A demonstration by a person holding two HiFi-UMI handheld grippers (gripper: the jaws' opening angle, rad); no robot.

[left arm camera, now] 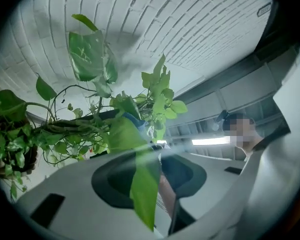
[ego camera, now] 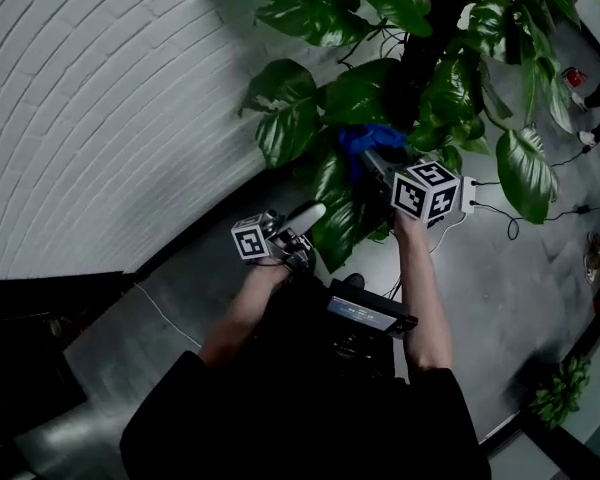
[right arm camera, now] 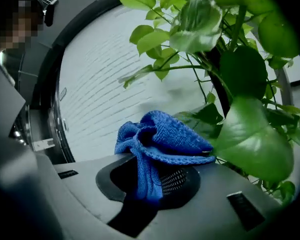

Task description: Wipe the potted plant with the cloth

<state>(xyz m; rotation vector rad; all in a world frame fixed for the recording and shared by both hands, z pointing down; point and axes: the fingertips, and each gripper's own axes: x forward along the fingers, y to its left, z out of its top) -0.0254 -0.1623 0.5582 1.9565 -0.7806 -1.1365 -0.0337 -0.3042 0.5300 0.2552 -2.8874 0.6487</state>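
the right claw [ego camera: 378, 166] is up in among the foliage of the potted plant [ego camera: 285, 118], jaws closed tight on a bunched blue cloth [ego camera: 370, 140]. seen from that claw's own camera, the cloth [right arm camera: 160, 139] wells up out of the right claw [right arm camera: 157, 181] in a loose fold, and a strip of it runs down into the narrow gap between the jaws. just past the cloth, on the claw's right, hangs a big glossy leaf [right arm camera: 250, 144]; its edge meets the fabric, though i can't tell whether the two really touch. more leaves spread above and ahead of the claw, and a dark stem [right arm camera: 222, 91] rises behind them.

the left claw [ego camera: 310, 213] sits lower, near the right one and to its left, and points up at the same cluster of leaves. its jaws are pinched together on one long leaf [left arm camera: 140, 184]. that leaf comes down from the greenery ahead of the claw and slips into the slit of the left claw [left arm camera: 152, 206], its tip lying over the grey body.

a white brick wall [ego camera: 100, 98] curves away on the left claw's left. a grey floor [ego camera: 500, 288] lies below both claws, with thin cables [ego camera: 540, 211] trailing across it out to the right claw's right. the person's bare forearm [ego camera: 425, 298] runs back from the right claw to a dark sleeve. well apart from both claws, far to the right and back, stands a small second plant [ego camera: 558, 388].
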